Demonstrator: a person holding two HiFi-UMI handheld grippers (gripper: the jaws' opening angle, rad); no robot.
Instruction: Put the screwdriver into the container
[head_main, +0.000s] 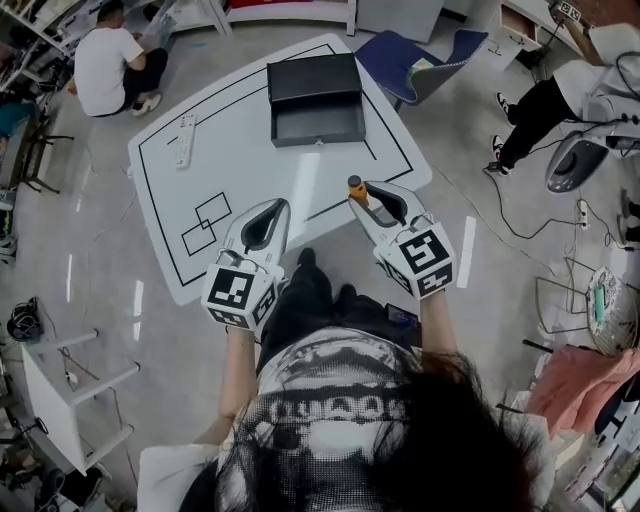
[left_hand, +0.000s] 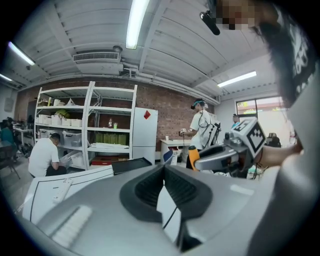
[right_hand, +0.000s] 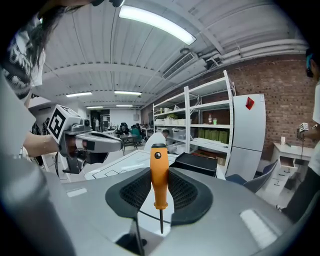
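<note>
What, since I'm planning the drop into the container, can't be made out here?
- Screwdriver shaft and tip: head view, hidden under the right hand-held gripper.
- Container interior: head view, too dark; right gripper view, seen edge-on.
- Tip type: right gripper view, too small.

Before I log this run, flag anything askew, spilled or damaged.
Nothing stands out. The right gripper grips the screwdriver squarely by its handle. The container sits flat on the table, with nothing spilled.
</note>
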